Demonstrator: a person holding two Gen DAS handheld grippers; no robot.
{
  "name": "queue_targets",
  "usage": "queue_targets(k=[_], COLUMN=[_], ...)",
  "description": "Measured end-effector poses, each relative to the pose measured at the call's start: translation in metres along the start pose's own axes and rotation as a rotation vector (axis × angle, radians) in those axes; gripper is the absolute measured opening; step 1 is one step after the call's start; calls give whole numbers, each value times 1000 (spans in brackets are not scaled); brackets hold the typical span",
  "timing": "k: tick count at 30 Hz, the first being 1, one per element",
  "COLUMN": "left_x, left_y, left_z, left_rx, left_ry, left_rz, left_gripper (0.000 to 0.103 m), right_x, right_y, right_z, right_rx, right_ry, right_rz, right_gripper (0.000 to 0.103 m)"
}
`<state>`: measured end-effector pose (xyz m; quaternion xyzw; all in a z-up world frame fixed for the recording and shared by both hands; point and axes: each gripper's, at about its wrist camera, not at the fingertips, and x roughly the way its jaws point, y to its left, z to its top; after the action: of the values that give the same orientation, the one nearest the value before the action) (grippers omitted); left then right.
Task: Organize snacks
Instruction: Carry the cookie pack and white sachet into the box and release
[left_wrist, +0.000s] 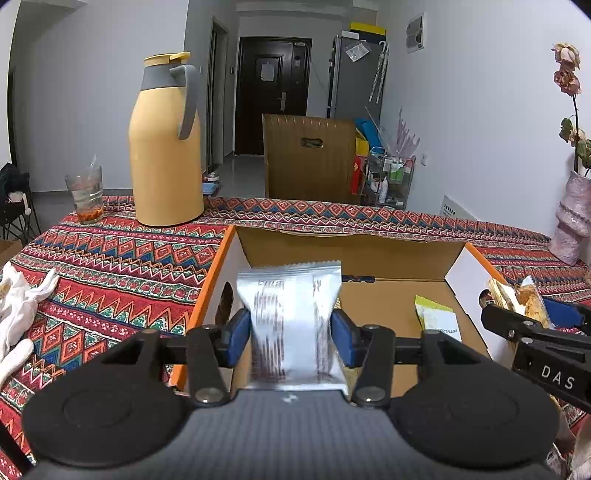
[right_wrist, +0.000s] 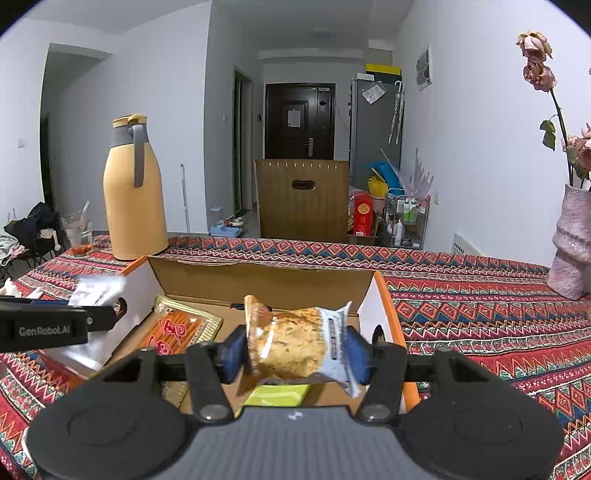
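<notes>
My left gripper (left_wrist: 291, 328) is shut on a silver foil snack packet (left_wrist: 291, 314) and holds it over the left part of an open cardboard box (left_wrist: 332, 254) with orange outer walls. My right gripper (right_wrist: 295, 350) is shut on a clear packet with a golden crispy cake (right_wrist: 291, 343), above the right part of the same box (right_wrist: 258, 280). In the box lie a packet of orange sticks (right_wrist: 177, 328) and a yellow-green packet (right_wrist: 277, 395), which also shows in the left wrist view (left_wrist: 436, 317). The right gripper shows at the right edge of the left wrist view (left_wrist: 535, 317).
A yellow thermos jug (left_wrist: 166, 147) and a used glass (left_wrist: 86, 197) stand at the table's back left. A pink vase with dried flowers (right_wrist: 572, 240) stands at the right. White gloves (left_wrist: 18, 295) lie at the left. A patterned cloth (right_wrist: 480, 314) covers the table.
</notes>
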<state>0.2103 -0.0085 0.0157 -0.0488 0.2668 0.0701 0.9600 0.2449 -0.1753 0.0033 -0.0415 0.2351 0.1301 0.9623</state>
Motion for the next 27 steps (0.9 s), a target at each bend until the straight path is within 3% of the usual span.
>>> queue_targets(k=[2, 3, 5, 7, 10, 27], left_x=[-2, -4, -9, -13, -18, -29], left_y=[1, 2, 1, 3, 3, 6], left_z=[0, 0, 0, 0, 0, -1], left_rx=[-1, -4, -6, -17, -26, -37], left_ry=[-12, -22, -42, -53, -72, -88], left_rz=[2, 9, 18, 6, 16, 1], left_gripper=[70, 82, 88, 103, 103, 103], right_x=[-2, -3, -6, -10, -15, -38], right_y=[0, 0, -2, -3, -5, -4], right_z=[0, 1, 1, 0, 0, -2], right_rx=[1, 6, 17, 28, 45, 59], right_ry=[-12, -17, -33, -49, -67, -124], right_rz=[-12, -12, -16, -23, -26, -48], right_gripper=[74, 77, 90, 97, 103, 103])
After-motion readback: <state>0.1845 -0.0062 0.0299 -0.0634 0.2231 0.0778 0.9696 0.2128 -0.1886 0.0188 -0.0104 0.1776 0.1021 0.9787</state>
